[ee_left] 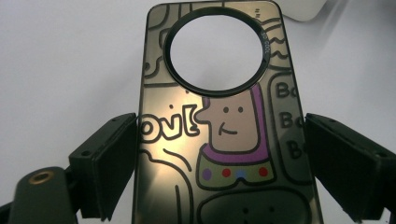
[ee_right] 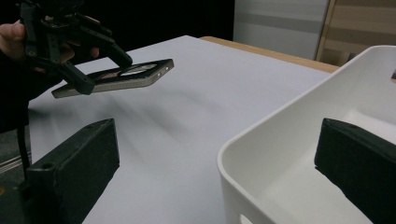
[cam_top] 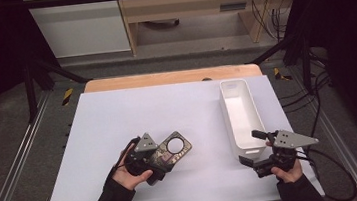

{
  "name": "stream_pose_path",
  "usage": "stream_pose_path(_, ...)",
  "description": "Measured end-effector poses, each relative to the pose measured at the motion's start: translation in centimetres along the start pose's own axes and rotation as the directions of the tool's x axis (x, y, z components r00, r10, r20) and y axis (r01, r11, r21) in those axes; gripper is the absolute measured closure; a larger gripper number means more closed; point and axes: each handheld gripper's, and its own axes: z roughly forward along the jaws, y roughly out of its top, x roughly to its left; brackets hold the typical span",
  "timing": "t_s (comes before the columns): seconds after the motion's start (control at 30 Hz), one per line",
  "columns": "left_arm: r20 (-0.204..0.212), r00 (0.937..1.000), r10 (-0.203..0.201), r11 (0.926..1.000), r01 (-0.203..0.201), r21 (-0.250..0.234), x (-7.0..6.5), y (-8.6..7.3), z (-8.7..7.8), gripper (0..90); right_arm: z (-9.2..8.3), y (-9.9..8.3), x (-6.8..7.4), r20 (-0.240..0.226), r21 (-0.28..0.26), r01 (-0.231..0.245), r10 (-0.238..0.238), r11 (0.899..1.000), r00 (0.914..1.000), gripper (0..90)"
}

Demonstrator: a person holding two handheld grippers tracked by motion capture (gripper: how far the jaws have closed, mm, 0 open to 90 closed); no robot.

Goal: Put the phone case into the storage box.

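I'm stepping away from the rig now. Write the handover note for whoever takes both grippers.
Left gripper: shut on the phone case, holding it by its long edges, lifted off the white table, camera ring forward.
Right gripper: open, jaws astride the near wall of the white bin, holding nothing.
Done: case picked up.
Left, probably: carry the case right and set it in the bin, which looks empty.

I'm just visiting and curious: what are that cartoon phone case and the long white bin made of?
The phone case looks like hard plastic with a glossy, mirror-like golden finish: light glares off it, and its printed cartoon lines are crisp. It could be metal-coated; I cannot tell. The white bin looks like moulded plastic, smooth and slightly shiny, with rounded corners and a thin rim. The left gripper holds the case by its edges.
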Motion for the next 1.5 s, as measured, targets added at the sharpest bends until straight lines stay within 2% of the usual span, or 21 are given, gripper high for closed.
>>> stream_pose_path(0.87,0.042,0.9979,0.048,0.9988,-0.048,-0.009,-0.6,0.8,-0.8,11.7,2.2,1.4,1.4,-0.074,0.029,0.054,-0.052,0.998,0.9959,0.5)
stream_pose_path(1.33,0.067,0.9934,0.093,0.9957,-0.093,-0.005,-0.8,1.7,-1.4,11.7,3.4,2.0,2.1,-0.108,0.045,0.078,-0.073,0.996,0.9915,0.7)
stream_pose_path(1.5,0.078,0.991,0.109,0.9939,-0.11,0.009,-0.8,1.9,-1.2,11.7,3.9,2.1,2.3,-0.127,0.056,0.086,-0.079,0.995,0.9887,1.1)
